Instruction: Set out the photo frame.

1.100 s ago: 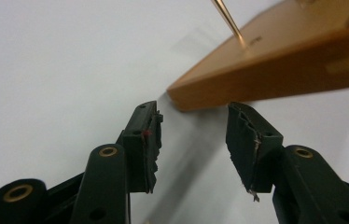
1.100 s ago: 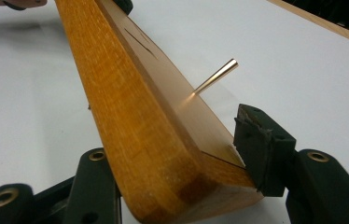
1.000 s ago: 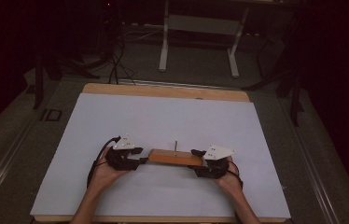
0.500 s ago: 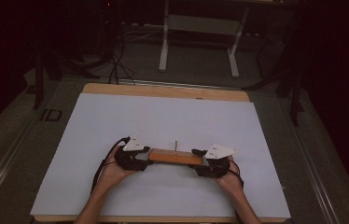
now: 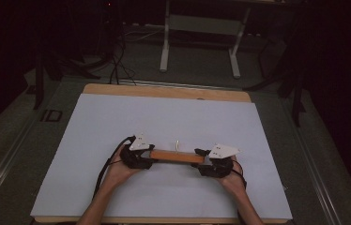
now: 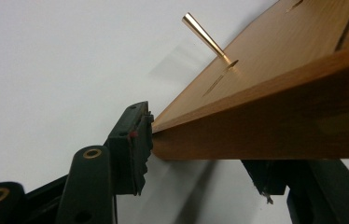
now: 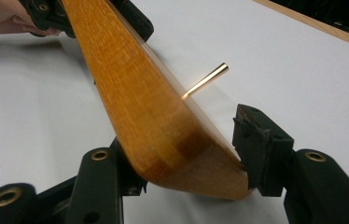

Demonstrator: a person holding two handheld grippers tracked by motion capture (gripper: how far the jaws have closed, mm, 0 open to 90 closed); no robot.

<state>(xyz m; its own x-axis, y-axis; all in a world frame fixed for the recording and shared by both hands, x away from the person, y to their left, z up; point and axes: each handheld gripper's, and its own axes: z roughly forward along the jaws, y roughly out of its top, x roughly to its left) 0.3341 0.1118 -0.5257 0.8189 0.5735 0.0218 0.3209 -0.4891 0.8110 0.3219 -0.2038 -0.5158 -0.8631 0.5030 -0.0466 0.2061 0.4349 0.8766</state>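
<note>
A flat wooden board (image 5: 177,156) lies across the white table sheet (image 5: 164,117), and a thin brass pin (image 5: 177,143) stands up from its middle. My left gripper (image 5: 151,156) is at the board's left end. Its jaws have just been opening. In the left gripper view the board (image 6: 280,126) sits between them, one pad (image 6: 137,135) pressed on its corner and the other jaw partly hidden under it. My right gripper (image 5: 202,161) is shut on the rounded right end of the board (image 7: 130,93), with a pad (image 7: 252,144) against its edge. The pin (image 7: 207,79) points away.
The wooden table edge (image 5: 164,91) borders the sheet at the far side. Beyond it stand a metal frame's legs (image 5: 199,42) and floor cables (image 5: 117,65). In the right gripper view, the other hand (image 7: 0,18) holds the left gripper at the board's far end.
My left gripper has slid right across the sheet onto the board's left end. The right gripper and the board have stayed in place.
</note>
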